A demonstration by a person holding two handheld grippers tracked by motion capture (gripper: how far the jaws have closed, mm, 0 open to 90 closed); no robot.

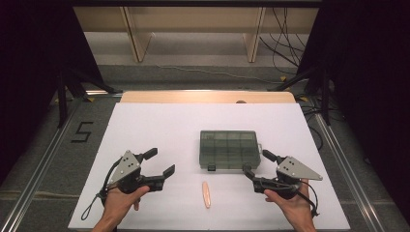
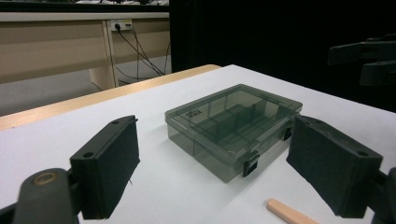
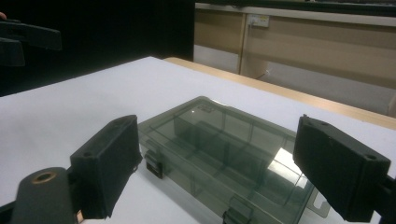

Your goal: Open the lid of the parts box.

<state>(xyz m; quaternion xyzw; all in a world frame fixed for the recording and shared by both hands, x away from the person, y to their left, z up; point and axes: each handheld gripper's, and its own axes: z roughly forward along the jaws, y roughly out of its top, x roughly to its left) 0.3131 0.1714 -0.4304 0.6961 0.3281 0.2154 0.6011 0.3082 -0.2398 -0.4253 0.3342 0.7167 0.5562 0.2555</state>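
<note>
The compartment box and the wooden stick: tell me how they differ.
The compartment box is wide, flat-topped and rectangular, while the wooden stick is thin and narrow with rounded ends. The compartment box is smoky, see-through plastic with dividers and black latches; the wooden stick is pale, solid and plain. The compartment box lies farther from the person, the wooden stick nearer, between the two grippers. Both rest untouched on the white table.
</note>
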